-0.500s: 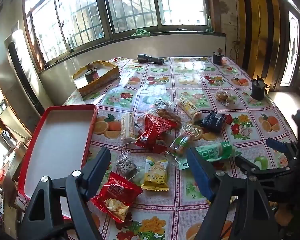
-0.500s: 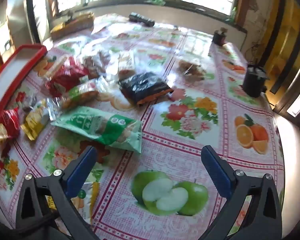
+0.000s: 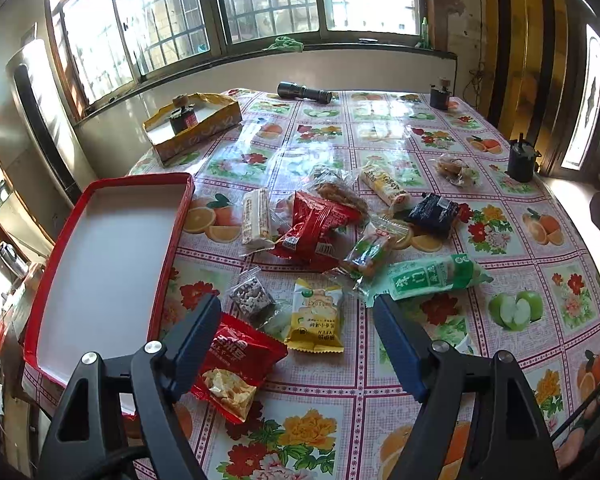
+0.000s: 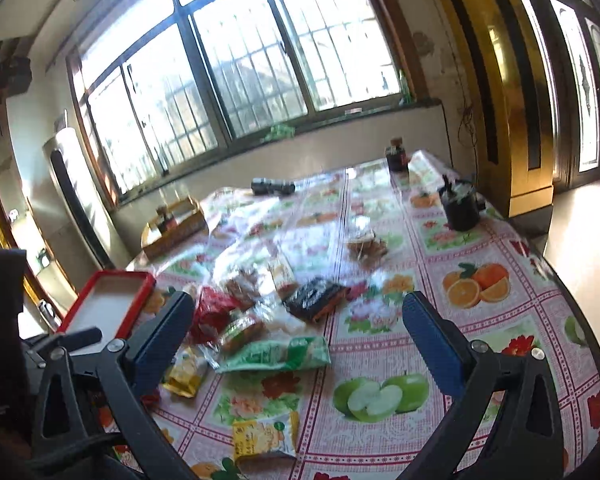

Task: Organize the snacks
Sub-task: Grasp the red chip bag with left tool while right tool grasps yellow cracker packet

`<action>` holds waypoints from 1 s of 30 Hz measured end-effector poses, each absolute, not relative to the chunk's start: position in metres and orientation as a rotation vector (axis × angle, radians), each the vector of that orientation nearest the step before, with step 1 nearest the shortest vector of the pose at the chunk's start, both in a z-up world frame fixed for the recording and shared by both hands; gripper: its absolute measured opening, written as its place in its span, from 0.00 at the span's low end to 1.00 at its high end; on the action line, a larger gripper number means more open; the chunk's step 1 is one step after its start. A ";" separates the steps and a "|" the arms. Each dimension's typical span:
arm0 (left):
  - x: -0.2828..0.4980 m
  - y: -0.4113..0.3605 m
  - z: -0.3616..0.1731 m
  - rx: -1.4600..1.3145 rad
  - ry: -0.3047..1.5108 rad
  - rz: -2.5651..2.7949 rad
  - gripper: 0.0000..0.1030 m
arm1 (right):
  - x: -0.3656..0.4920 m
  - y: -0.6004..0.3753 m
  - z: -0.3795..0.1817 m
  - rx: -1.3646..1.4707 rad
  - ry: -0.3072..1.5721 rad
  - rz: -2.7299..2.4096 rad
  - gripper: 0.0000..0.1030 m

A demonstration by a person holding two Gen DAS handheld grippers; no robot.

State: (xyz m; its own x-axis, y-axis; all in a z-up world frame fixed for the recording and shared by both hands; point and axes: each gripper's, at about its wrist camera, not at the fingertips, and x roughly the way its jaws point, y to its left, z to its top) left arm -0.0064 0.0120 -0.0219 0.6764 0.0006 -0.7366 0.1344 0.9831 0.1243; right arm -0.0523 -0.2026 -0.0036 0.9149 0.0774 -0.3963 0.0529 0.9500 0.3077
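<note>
The crinkly foil snack packets (image 3: 320, 228) lie scattered on the flowered oilcloth table (image 3: 500, 400), none yet in the shallow red-rimmed white tray (image 3: 112, 248) beside them. The right gripper (image 4: 296, 336) has lifted and tilted up from the long green packet (image 4: 276, 354), its fingers spread and empty. The left gripper (image 3: 296, 344) hovers open over the red (image 3: 236, 364) and yellow (image 3: 318, 320) packets, so sorting has not begun.

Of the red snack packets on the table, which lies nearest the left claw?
The red packet with chips pictured on it, lying alone beside the left claw's left finger. The other red packets are heaped farther off, mid-table among other snacks.
</note>
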 end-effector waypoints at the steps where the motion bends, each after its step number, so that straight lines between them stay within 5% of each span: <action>1: -0.008 0.015 -0.023 0.175 0.827 -0.075 0.76 | -0.049 -0.200 -0.003 0.297 0.447 0.002 1.00; 11: -0.028 0.050 -0.033 0.127 0.834 -0.059 0.76 | -0.041 -0.175 -0.047 0.205 0.731 0.124 1.00; 30: -0.028 0.058 -0.058 0.093 0.890 -0.054 0.76 | -0.041 -0.133 -0.049 -0.118 0.815 -0.073 1.00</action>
State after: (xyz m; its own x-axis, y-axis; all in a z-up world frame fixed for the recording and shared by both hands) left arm -0.0283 0.0580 -0.0581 0.6281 -0.0083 -0.7781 0.0858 0.9946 0.0587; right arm -0.0415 -0.1329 -0.0487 0.6836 -0.1100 -0.7215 0.0194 0.9910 -0.1328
